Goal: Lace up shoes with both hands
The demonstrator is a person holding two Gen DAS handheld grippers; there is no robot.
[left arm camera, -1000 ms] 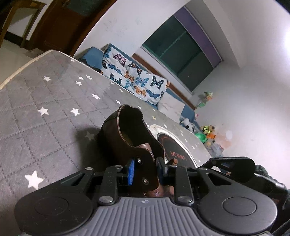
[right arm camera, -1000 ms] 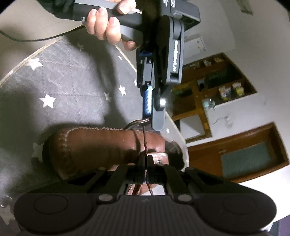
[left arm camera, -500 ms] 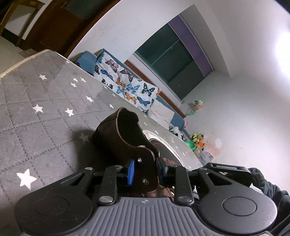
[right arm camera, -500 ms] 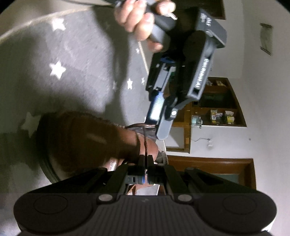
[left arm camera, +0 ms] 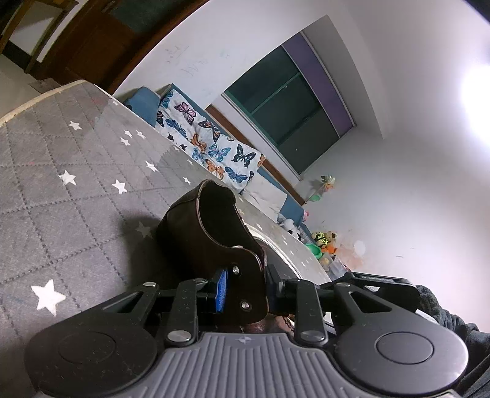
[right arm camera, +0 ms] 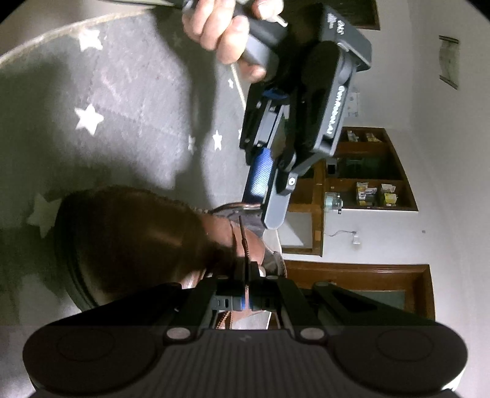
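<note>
Shoe (left arm camera: 211, 232) sits on mat (left arm camera: 61, 196), heel end away from left gripper (left arm camera: 245, 290), whose fingers (left arm camera: 222, 289) straddle shoe's eyelet flap (left arm camera: 248, 284). Right gripper (right arm camera: 246, 294) w/ lace (right arm camera: 243, 242) between its fingers, lace running fwd to flap. Sofa (left arm camera: 214, 147) behind mat; window (left arm camera: 291, 107) above sofa.

My left camera sits just behind my left fingers (left arm camera: 225, 290), low over the grey star-patterned mattress (left arm camera: 61, 214), facing along it toward the far butterfly cushion (left arm camera: 211, 147) and dark window (left arm camera: 294, 110). The brown shoe (left arm camera: 208, 232) fills its near field. My right camera looks from the opposite side and rolled over, very near the same shoe (right arm camera: 131, 232), facing wooden shelves (right arm camera: 367, 171). Both views share the shoe and mattress; the right one also takes in my left gripper (right arm camera: 269, 199) and hand (right arm camera: 226, 27).
</note>
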